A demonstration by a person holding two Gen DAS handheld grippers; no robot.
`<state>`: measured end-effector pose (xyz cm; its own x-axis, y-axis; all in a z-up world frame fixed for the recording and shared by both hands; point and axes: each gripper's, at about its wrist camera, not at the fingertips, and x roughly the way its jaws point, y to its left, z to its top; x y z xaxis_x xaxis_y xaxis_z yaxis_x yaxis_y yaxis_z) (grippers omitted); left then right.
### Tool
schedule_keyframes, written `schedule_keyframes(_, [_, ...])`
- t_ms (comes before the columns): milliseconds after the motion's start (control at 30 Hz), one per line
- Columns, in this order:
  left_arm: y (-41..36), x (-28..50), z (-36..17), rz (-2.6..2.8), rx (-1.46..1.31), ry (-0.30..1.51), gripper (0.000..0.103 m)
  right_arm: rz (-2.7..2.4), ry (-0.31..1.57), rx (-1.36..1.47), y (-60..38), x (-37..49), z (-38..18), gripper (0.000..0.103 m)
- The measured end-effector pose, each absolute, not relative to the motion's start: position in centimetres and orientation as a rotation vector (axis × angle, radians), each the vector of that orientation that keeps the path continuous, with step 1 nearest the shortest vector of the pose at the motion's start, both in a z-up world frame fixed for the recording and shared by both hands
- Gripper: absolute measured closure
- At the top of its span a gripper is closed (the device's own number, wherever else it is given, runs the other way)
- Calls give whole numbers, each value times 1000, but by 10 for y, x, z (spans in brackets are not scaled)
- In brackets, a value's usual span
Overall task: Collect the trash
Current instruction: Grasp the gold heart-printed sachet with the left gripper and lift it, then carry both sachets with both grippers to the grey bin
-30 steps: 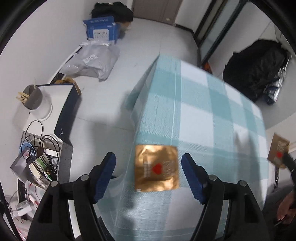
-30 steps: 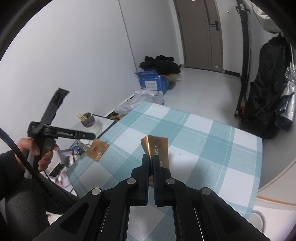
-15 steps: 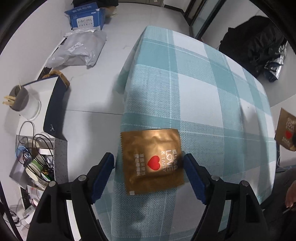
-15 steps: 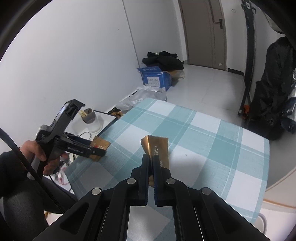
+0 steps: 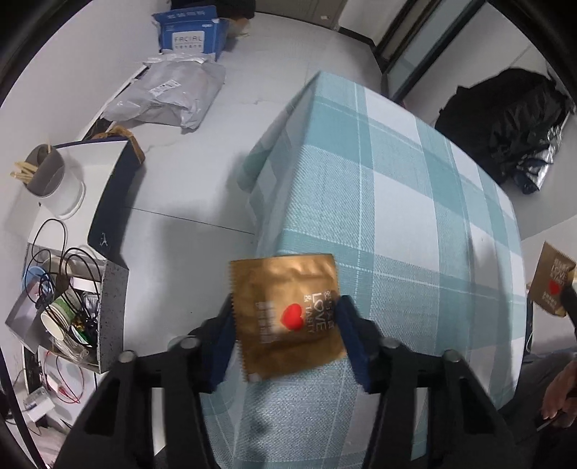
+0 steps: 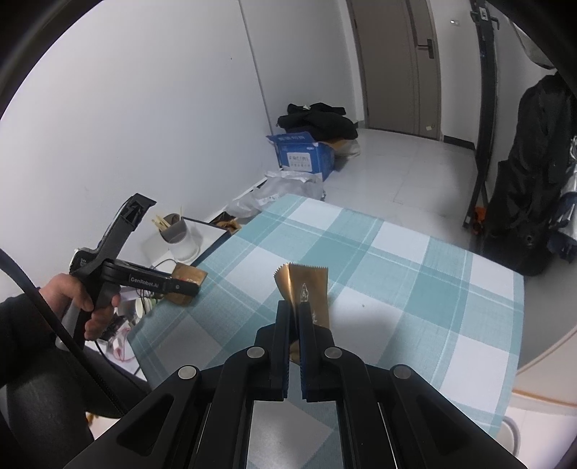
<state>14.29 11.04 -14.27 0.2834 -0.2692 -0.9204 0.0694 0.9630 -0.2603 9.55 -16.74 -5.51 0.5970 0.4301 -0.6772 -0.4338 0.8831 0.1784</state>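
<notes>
A gold foil wrapper with a red heart lies at the near left corner of the teal checked tablecloth. My left gripper has closed in on it, its blue pads touching the wrapper's two sides; the wrapper looks lifted slightly off the cloth. It also shows in the right wrist view with the left gripper on it. My right gripper is shut on a second gold wrapper, held upright above the table; that wrapper shows at the right edge of the left wrist view.
On the floor left of the table: a box of cables and paper cups, a white and navy box, a grey cup with sticks, grey mail bags, a blue carton. A black bag stands beyond the table.
My left gripper has come down onto the heart wrapper and its jaws have narrowed until the pads meet the wrapper's sides. My right gripper holds its wrapper steady.
</notes>
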Motion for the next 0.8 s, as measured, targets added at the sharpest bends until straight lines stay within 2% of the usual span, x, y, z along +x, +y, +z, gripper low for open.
schedule_keyframes(133, [115,141,-138,-221,-214,1249,76,501,784,-4,-167,95,-55,100])
schedule_keyframes(200, [113,139,-136,-229,-209,1238,87,502,784,-4,-167,95,-54,100])
schedule_keyframes(400, [112,134,-121,-250,-224,1186,99,500,783,0,-167,94,-53,100])
schedule_keyframes(567, [102,130,-108,-277,-245,1150,103,509,774,30,-172,91,-49,100])
schedule_keyframes(800, [80,125,-89,-308,-233,1110,103,507,750,65,-185,84,-36,100])
